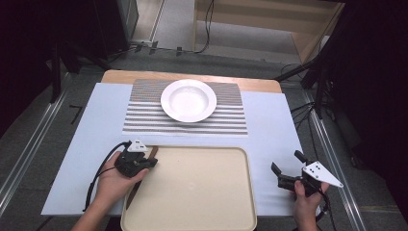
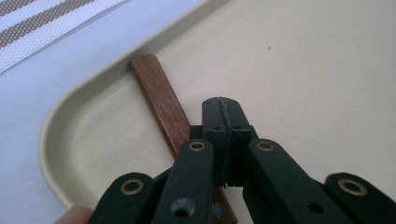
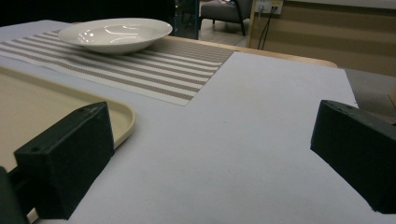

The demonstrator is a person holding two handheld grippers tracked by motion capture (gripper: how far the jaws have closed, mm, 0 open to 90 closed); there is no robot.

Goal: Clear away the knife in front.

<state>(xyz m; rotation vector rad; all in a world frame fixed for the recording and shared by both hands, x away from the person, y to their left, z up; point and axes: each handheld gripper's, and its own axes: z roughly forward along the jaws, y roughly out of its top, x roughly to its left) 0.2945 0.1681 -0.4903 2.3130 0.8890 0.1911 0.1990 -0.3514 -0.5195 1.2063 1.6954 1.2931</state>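
On the near half of the worktop (image 1: 77, 144) lies a beige tray (image 1: 192, 192), on a pale sheet; beyond it, at the far middle, a striped mat (image 1: 144, 118) carries a white bowl (image 1: 188, 100); the left tongs (image 1: 144, 162) hang over the tray's far left corner, jaws pressed fully together in the left gripper view (image 2: 222, 112), with nothing seen between their tips; a brown wooden strip (image 2: 159, 100) lies in that corner of the tray, running under the jaws toward the rim, though whether it touches them cannot be told; the right tongs (image 1: 284, 171) hover over the bare sheet just right of the tray, jaws spread wide and holding nothing; the bowl (image 3: 114, 33) sits far off to the left in the right gripper view.
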